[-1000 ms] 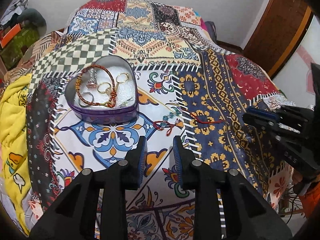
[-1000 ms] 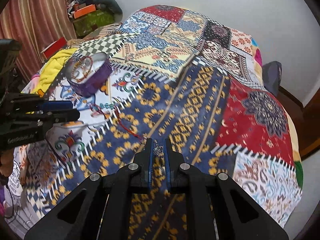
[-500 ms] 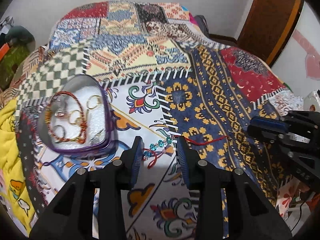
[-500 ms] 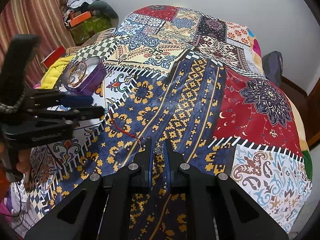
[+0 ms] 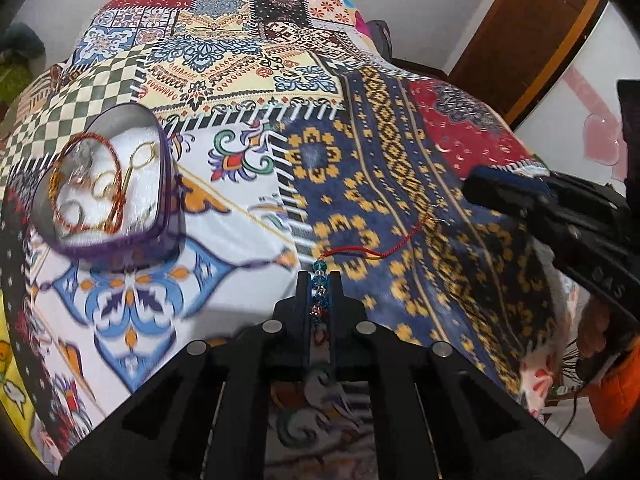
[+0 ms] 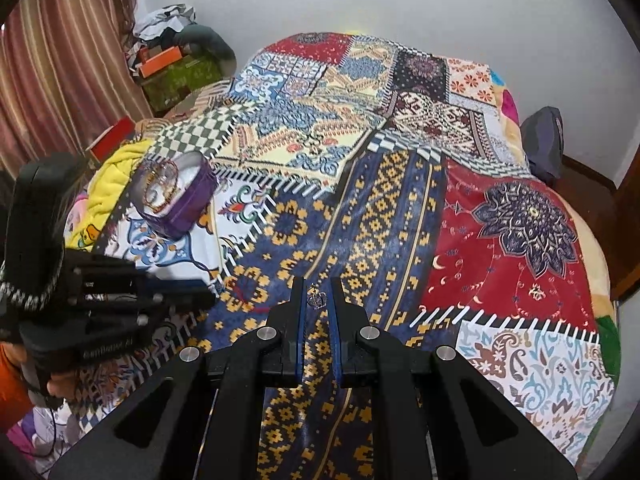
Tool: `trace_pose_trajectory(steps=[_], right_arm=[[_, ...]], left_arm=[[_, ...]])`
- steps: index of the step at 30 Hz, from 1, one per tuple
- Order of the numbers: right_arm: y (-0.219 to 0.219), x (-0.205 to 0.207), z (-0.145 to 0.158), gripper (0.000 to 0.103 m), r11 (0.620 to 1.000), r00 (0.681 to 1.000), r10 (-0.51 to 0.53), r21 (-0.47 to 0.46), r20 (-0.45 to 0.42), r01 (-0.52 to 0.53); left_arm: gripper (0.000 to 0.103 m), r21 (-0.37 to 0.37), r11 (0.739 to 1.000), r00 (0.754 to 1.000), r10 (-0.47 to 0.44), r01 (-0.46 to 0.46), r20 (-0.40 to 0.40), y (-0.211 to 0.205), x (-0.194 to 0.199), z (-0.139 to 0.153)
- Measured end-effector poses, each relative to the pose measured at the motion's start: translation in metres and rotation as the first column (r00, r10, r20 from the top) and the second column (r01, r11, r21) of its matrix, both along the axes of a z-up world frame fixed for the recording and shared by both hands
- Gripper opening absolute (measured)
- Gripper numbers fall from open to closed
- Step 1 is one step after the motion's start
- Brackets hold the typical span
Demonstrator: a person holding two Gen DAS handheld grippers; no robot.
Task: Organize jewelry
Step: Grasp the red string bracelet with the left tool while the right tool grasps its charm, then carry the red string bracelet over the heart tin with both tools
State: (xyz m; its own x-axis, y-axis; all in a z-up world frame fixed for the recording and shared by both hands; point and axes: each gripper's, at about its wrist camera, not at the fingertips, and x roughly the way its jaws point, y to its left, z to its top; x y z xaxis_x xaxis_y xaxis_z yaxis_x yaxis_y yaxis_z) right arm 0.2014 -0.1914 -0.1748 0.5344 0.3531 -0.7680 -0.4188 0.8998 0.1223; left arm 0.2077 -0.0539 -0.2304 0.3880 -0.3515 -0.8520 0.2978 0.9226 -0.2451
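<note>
You are pinching the beaded end of a red cord bracelet in your left gripper, its faceted blue beads clamped between the narrowed jaws. The thin cord is trailing ahead and to the right toward your right gripper, whose jaws are sitting close around the small silvery crown-shaped charm. Ahead-left of your left gripper, a purple heart-shaped tin is sitting on the patchwork bedspread, holding gold rings on white padding.
</note>
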Motion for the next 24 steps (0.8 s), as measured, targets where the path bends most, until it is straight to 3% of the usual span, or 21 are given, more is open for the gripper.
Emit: trace_pose_trajectory(steps=[9,16,24], right_arm=[[0.010,-0.010,0.019,0.009,1.000,0.999,0.021,0.012,0.037,-0.022],[0.034,-0.012,0.038,0.009,0.997,0.996,0.054,0.047,0.077,-0.058],[0.074,-0.008,0.054,0.009,0.990,0.987,0.106,0.077,0.125,-0.116]], left_arm=[[0.005,-0.081,0.994,0.990,0.079,-0.070,0.116,0.029,-0.028,0.054],[0.005,-0.084,0.986,0.959,0.158,-0.141,0.235,0.057,-0.033,0.094],[0.005,-0.100,0.971,0.923,0.237,-0.217,0.303,0.095,-0.038,0.115]])
